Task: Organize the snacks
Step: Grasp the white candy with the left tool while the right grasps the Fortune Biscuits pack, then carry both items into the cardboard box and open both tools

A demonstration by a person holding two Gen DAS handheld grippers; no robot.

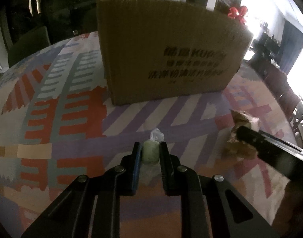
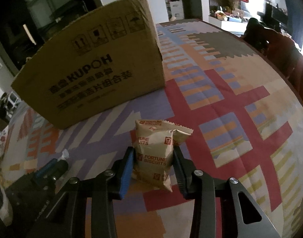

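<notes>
Left gripper (image 1: pixel 150 148) jaws pinch green candy (image 1: pixel 150 153); right gripper (image 2: pixel 153 154) jaws clamp biscuit packet (image 2: pixel 154 152).

Brown box (image 2: pixel 103 75), black print; tan biscuit packet (image 2: pixel 155 152), red lettering; pale green candy (image 1: pixel 150 153).

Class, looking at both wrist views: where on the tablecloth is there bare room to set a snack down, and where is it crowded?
Bare cloth lies left of the cardboard box, and right of the Fortune Biscuits packet toward the table edge. Crowded: the strip before the box, holding both grippers, the packet and the green wrapped sweet.
</notes>
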